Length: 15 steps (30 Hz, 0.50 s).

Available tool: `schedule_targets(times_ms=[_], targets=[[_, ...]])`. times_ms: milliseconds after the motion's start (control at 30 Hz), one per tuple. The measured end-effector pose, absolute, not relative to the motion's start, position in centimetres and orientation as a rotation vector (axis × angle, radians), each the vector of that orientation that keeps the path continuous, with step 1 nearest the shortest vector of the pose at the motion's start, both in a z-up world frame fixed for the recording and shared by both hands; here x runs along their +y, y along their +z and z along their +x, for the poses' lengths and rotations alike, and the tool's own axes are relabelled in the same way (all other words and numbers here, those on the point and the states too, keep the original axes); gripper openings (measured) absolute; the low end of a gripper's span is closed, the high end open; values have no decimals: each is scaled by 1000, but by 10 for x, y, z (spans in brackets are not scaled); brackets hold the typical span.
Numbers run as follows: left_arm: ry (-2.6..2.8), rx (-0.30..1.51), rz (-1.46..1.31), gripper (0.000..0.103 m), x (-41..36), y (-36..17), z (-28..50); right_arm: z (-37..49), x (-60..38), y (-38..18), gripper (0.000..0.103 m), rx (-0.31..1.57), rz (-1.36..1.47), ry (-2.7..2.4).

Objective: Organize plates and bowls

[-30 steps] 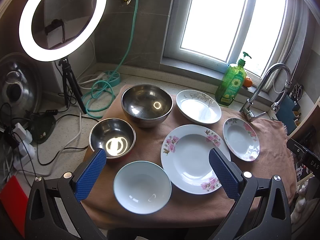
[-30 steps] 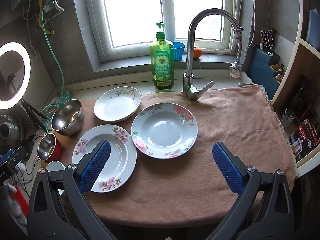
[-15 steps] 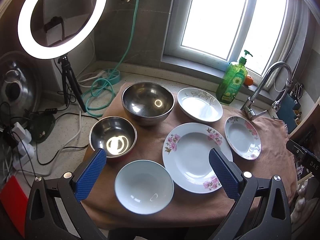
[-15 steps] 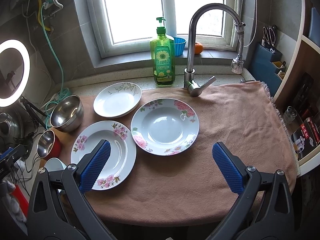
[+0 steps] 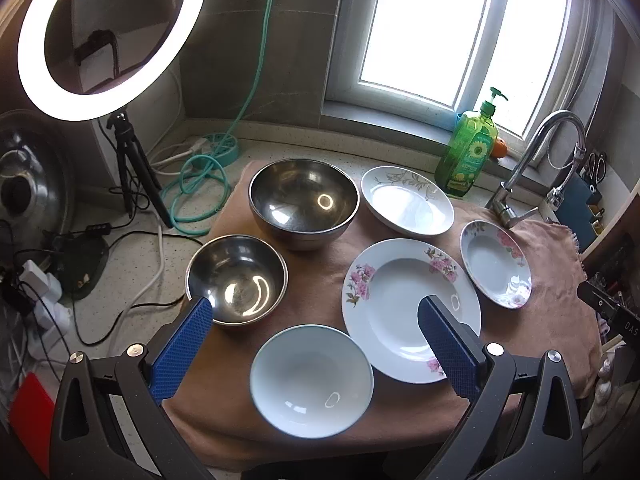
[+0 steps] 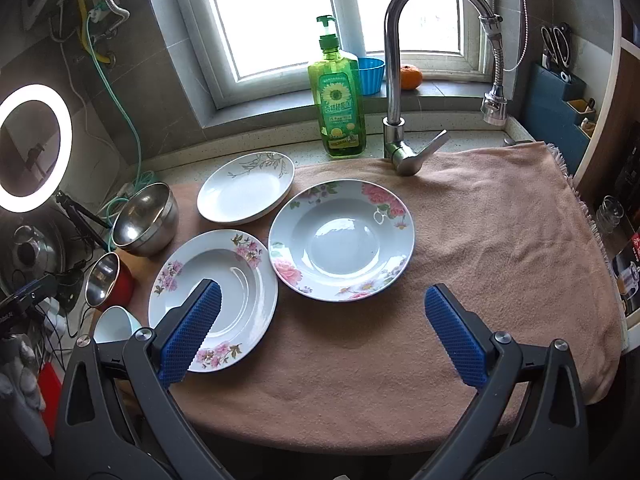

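Observation:
On a pink cloth lie a large steel bowl, a smaller steel bowl, a pale blue bowl, a wide pink-flowered plate, a deep flowered plate and a leaf-patterned plate. My left gripper hovers open above the pale blue bowl. My right gripper hangs open over the cloth, in front of the deep flowered plate, with the wide plate under its left finger. Both hold nothing.
A green soap bottle and a tap stand behind the plates. A ring light on a tripod, cables and a teal hose fill the counter to the left. A shelf unit borders the cloth on the right.
Both grippers have drifted slightly forward and lower toward the dishes, so the dishes sit a bit larger in view. Nothing has been grasped or moved.

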<state>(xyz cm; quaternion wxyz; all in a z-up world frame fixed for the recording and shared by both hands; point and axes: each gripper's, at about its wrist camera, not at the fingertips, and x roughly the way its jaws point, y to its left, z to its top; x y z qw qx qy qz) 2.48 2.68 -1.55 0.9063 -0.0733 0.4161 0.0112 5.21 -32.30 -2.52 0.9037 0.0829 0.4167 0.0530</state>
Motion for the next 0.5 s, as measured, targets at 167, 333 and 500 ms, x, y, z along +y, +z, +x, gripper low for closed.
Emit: schedule_targets(times_ms=[167, 333, 500], targets=[[-18, 896, -142, 90, 29, -24, 36, 59, -329, -39, 103, 918, 221, 121], [-78, 954, -189, 70, 32, -39, 51, 62, -329, -54, 93, 962, 264, 149], [-144, 1009, -177, 55, 29, -48, 66, 68, -325, -77, 71, 1035, 330, 201]])
